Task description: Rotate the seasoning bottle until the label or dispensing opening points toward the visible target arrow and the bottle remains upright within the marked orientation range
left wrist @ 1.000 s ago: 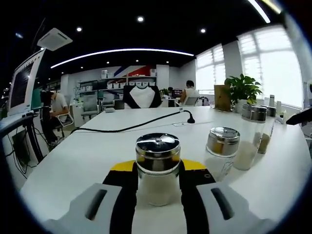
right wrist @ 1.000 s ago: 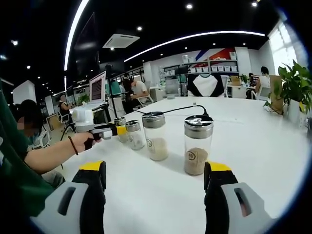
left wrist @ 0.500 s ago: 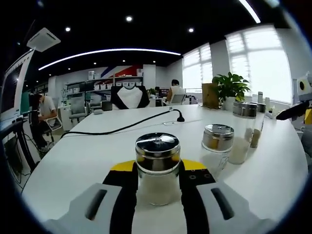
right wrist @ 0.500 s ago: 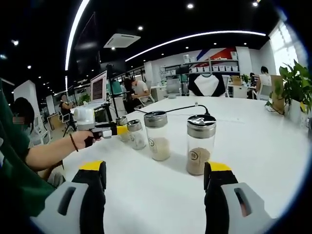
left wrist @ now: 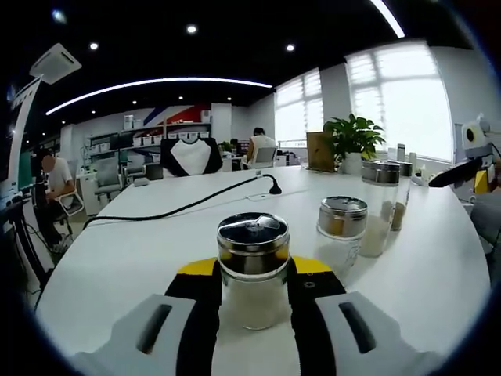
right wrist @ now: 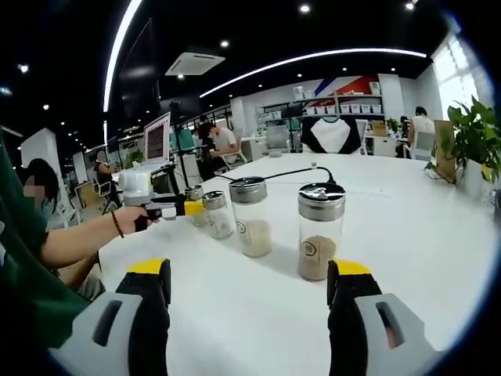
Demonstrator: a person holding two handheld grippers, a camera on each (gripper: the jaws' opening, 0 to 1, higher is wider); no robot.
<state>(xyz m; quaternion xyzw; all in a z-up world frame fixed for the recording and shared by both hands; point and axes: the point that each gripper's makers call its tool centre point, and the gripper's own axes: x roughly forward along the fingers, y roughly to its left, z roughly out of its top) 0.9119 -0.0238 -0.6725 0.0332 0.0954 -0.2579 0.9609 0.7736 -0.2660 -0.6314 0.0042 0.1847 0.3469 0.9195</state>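
A short glass seasoning bottle (left wrist: pixel 252 270) with a shiny metal lid and pale powder stands upright on the white table (left wrist: pixel 117 258). My left gripper (left wrist: pixel 252 291) is shut on it, a black-and-yellow jaw against each side. In the right gripper view a hand holds that left gripper (right wrist: pixel 168 206) at the far-left bottle (right wrist: pixel 193 195) of a row. My right gripper (right wrist: pixel 249 286) hangs open over bare table, nothing between its fingers, just short of the row. I cannot make out a label or an arrow.
Three more bottles stand in the row: a small one (right wrist: pixel 217 214), a tall one with pale powder (right wrist: pixel 251 215) and a tall one with brown powder (right wrist: pixel 319 231). A black cable (left wrist: pixel 180 207) crosses the far table. A potted plant (left wrist: pixel 352 139) stands at the right edge.
The left gripper view has swung, so the room and the other bottles have slid leftward. The gripped bottle has stayed fixed between the jaws. The right gripper has barely moved.
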